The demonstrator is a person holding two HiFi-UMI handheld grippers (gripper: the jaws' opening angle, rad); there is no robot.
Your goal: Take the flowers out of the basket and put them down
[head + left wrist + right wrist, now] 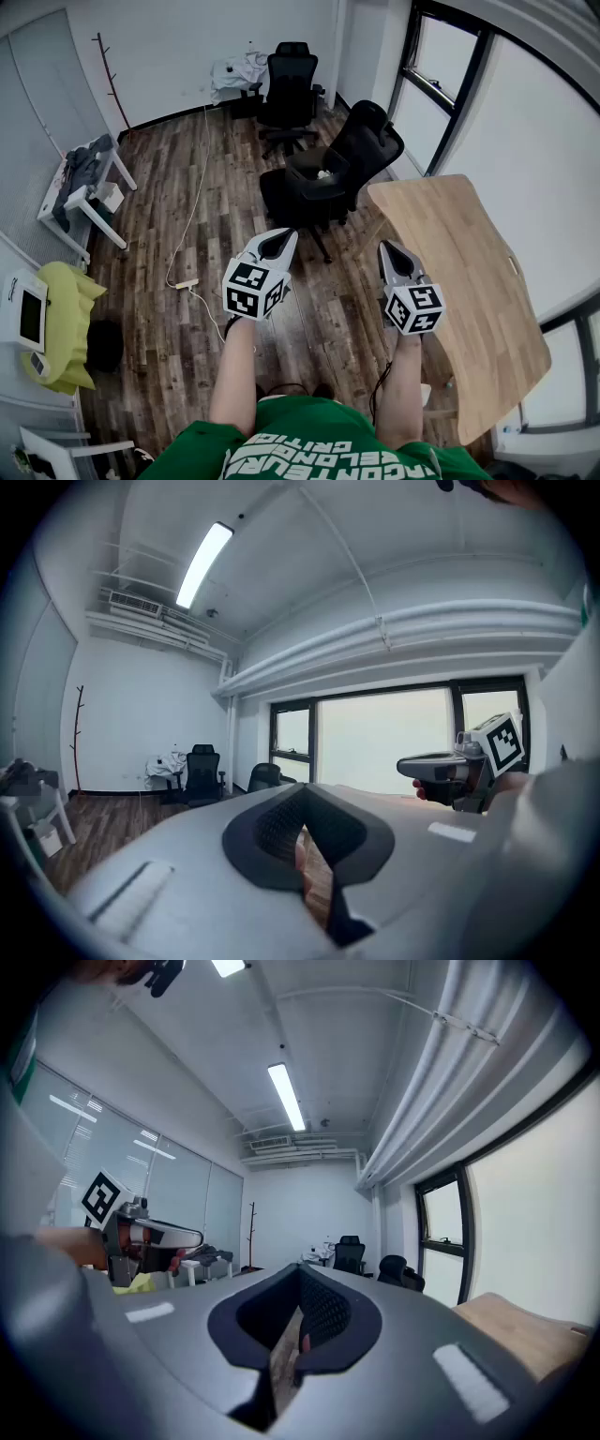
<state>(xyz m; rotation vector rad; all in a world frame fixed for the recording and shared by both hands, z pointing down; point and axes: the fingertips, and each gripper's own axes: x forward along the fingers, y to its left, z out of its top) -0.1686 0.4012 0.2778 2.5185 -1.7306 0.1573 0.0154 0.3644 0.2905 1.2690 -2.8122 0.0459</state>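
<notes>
Head view looks down on a dark plank floor and a pale wooden table. Left of the table stand two black office chairs. The left gripper is also left of it, and the right gripper hangs over its edge. Both have their jaws together on nothing. No view shows flowers or basket.

Table right; chair beside it; second chair behind.
</notes>
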